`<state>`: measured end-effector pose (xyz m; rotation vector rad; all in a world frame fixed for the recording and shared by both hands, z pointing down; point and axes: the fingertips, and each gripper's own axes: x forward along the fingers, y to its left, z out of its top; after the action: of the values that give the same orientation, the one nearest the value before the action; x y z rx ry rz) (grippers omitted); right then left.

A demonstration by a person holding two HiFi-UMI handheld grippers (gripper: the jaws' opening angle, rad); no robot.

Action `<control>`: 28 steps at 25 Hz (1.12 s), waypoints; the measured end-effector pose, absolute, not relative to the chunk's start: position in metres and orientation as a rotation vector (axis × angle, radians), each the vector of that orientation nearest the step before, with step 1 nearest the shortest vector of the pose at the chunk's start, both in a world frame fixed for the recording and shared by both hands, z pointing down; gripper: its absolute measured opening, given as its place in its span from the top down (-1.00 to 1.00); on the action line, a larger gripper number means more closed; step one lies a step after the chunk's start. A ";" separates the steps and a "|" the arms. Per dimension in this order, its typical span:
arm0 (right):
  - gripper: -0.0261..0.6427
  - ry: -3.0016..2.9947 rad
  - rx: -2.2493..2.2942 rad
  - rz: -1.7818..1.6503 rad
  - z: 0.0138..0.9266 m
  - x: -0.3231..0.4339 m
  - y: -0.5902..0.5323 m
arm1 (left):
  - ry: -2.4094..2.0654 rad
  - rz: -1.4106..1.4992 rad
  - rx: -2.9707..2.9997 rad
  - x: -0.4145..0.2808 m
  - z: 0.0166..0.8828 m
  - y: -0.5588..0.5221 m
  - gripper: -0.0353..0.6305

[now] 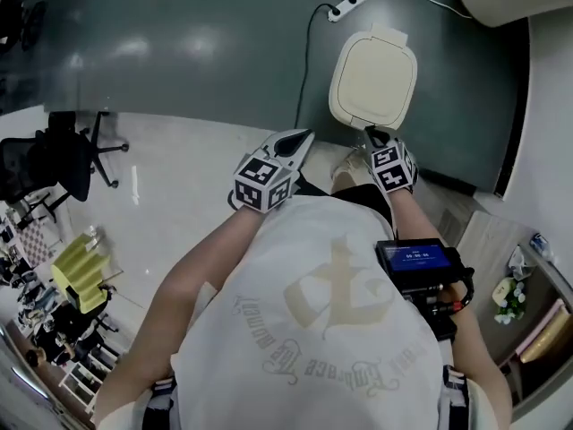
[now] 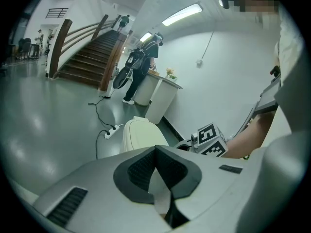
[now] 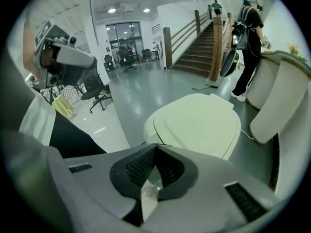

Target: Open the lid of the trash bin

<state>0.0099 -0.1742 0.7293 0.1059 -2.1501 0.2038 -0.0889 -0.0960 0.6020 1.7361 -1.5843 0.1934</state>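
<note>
A cream trash bin (image 1: 373,79) stands on the dark floor just ahead of me, with its flat lid (image 3: 199,123) down. In the head view my left gripper (image 1: 303,138) is held to the left of the bin's near edge, jaws shut and empty. My right gripper (image 1: 370,133) hovers right at the lid's near edge, also shut on nothing. In the left gripper view the bin (image 2: 138,134) lies beyond the closed jaws (image 2: 155,149), with the right gripper's marker cube (image 2: 210,140) beside it. The right gripper's closed jaws (image 3: 155,147) point at the lid's near rim.
A white power strip (image 1: 346,5) and its cable lie on the floor behind the bin. A black office chair (image 1: 63,159) stands far left. A white counter (image 2: 160,93) with a person (image 2: 143,67) beside it, and a staircase (image 2: 90,57), lie beyond.
</note>
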 end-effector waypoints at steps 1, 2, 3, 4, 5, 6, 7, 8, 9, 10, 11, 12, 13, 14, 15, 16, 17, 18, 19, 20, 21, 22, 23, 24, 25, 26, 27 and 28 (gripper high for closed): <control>0.90 -2.132 0.088 0.173 0.733 0.010 -0.173 | -1.594 0.189 1.725 -0.088 0.601 -0.093 0.85; 0.90 -2.115 0.074 0.140 0.736 0.011 -0.171 | -1.604 0.186 1.713 -0.087 0.601 -0.089 0.85; 0.90 -2.099 0.064 0.108 0.738 0.012 -0.170 | -1.614 0.183 1.703 -0.086 0.600 -0.084 0.85; 0.90 -2.083 0.057 0.076 0.740 0.012 -0.170 | -1.622 0.180 1.692 -0.085 0.599 -0.079 0.85; 0.90 -2.067 0.053 0.046 0.741 0.011 -0.170 | -1.629 0.177 1.680 -0.086 0.600 -0.075 0.85; 0.90 -2.051 0.050 0.019 0.744 0.009 -0.170 | -1.634 0.174 1.669 -0.088 0.601 -0.071 0.85; 0.90 -2.038 0.049 -0.004 0.746 0.007 -0.171 | -1.638 0.171 1.658 -0.090 0.603 -0.067 0.85; 0.90 -2.028 0.048 -0.023 0.747 0.004 -0.171 | -1.641 0.168 1.647 -0.092 0.605 -0.063 0.85; 0.90 -2.021 0.045 -0.039 0.748 0.002 -0.171 | -1.644 0.166 1.638 -0.094 0.607 -0.060 0.85; 0.90 -2.014 0.042 -0.053 0.748 0.001 -0.170 | -1.647 0.164 1.631 -0.094 0.608 -0.057 0.85; 0.90 -2.009 0.037 -0.064 0.749 0.001 -0.169 | -1.650 0.163 1.625 -0.094 0.609 -0.055 0.85; 0.90 -2.005 0.033 -0.074 0.749 0.002 -0.169 | -1.653 0.161 1.622 -0.093 0.609 -0.054 0.85; 0.90 -2.001 0.030 -0.085 0.749 0.003 -0.168 | -1.656 0.159 1.620 -0.092 0.609 -0.053 0.85; 0.90 -1.997 0.028 -0.096 0.749 0.004 -0.168 | -1.659 0.157 1.619 -0.092 0.609 -0.054 0.85; 0.90 -1.995 0.028 -0.105 0.751 0.005 -0.168 | -1.662 0.154 1.619 -0.091 0.609 -0.054 0.85; 0.90 -1.994 0.030 -0.111 0.752 0.006 -0.168 | -1.664 0.152 1.619 -0.091 0.610 -0.055 0.85; 0.90 -1.994 0.034 -0.113 0.754 0.008 -0.169 | -1.666 0.150 1.619 -0.090 0.611 -0.056 0.85; 0.90 -1.993 0.040 -0.114 0.755 0.011 -0.169 | -1.666 0.149 1.619 -0.088 0.613 -0.057 0.85; 0.90 -1.992 0.044 -0.116 0.756 0.012 -0.169 | -1.666 0.149 1.619 -0.087 0.614 -0.057 0.85; 0.90 -1.990 0.047 -0.123 0.757 0.013 -0.169 | -1.665 0.148 1.619 -0.087 0.614 -0.057 0.85; 0.90 -1.988 0.047 -0.134 0.757 0.014 -0.169 | -1.664 0.148 1.619 -0.086 0.614 -0.057 0.85; 0.90 -1.986 0.045 -0.149 0.757 0.013 -0.168 | -1.664 0.147 1.619 -0.086 0.614 -0.057 0.85; 0.90 -1.984 0.043 -0.164 0.757 0.013 -0.168 | -1.664 0.147 1.619 -0.087 0.614 -0.056 0.85; 0.90 -1.983 0.042 -0.176 0.757 0.013 -0.167 | -1.664 0.145 1.618 -0.087 0.614 -0.055 0.85; 0.90 -1.984 0.044 -0.184 0.757 0.013 -0.166 | -1.665 0.144 1.617 -0.086 0.614 -0.054 0.85; 0.90 -1.984 0.047 -0.189 0.757 0.013 -0.165 | -1.665 0.143 1.615 -0.086 0.614 -0.053 0.85; 0.90 -1.982 0.049 -0.195 0.757 0.012 -0.164 | -1.664 0.142 1.614 -0.087 0.614 -0.051 0.85; 0.90 -1.978 0.048 -0.207 0.756 0.008 -0.163 | -1.664 0.142 1.613 -0.091 0.613 -0.049 0.85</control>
<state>0.0079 -0.1627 0.7557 0.0478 -1.9780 -0.2065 -0.0910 -0.0488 0.6132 1.6130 -1.6636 0.1422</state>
